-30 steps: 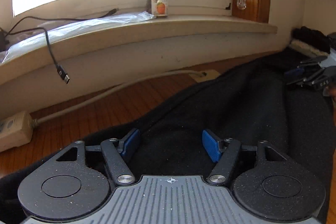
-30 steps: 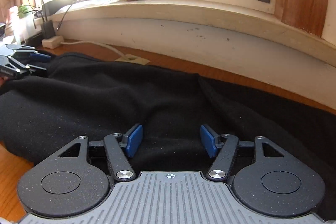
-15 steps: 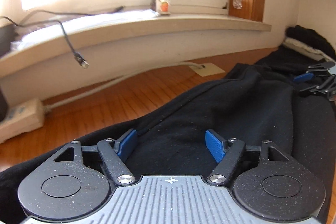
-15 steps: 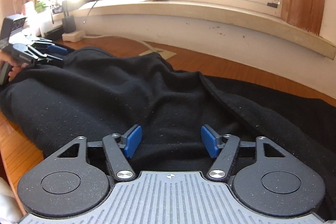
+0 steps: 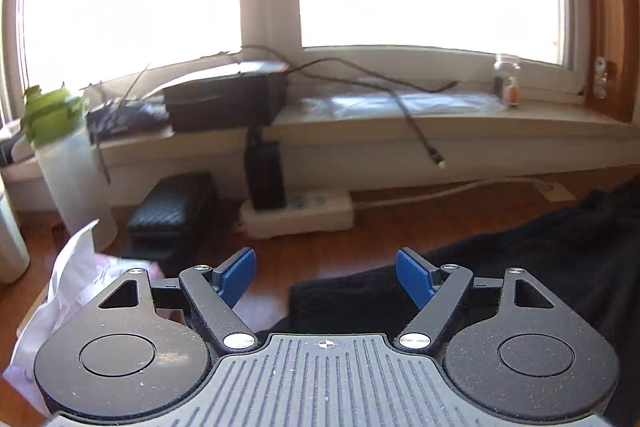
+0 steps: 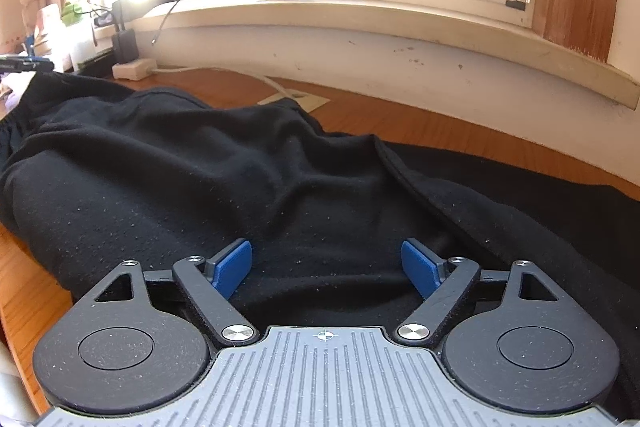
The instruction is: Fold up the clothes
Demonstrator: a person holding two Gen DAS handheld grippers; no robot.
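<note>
Black garment [image 6: 224, 163] lies rumpled across the wooden desk [image 6: 460, 135], spreading from left edge to far right, a seam ridge running diagonally through it. Right gripper [image 6: 326, 269] sits over the cloth, jaws wide, just been opening, fabric under and between the blue pads but not pinched. Left gripper [image 5: 326, 277] also wide, just been opening, nothing held; it hangs over the garment's end [image 5: 500, 267] and bare desk. Clutter ahead of left gripper: white power strip [image 5: 298, 213] with black adapter [image 5: 265, 175], black case [image 5: 170, 215], white bottle with green cap [image 5: 68, 163], crumpled white bag [image 5: 72, 287] at near left. Loose cable [image 5: 416, 123] dangles off the windowsill [image 5: 480, 123]; small jar [image 5: 508, 79] stands on it.
</note>
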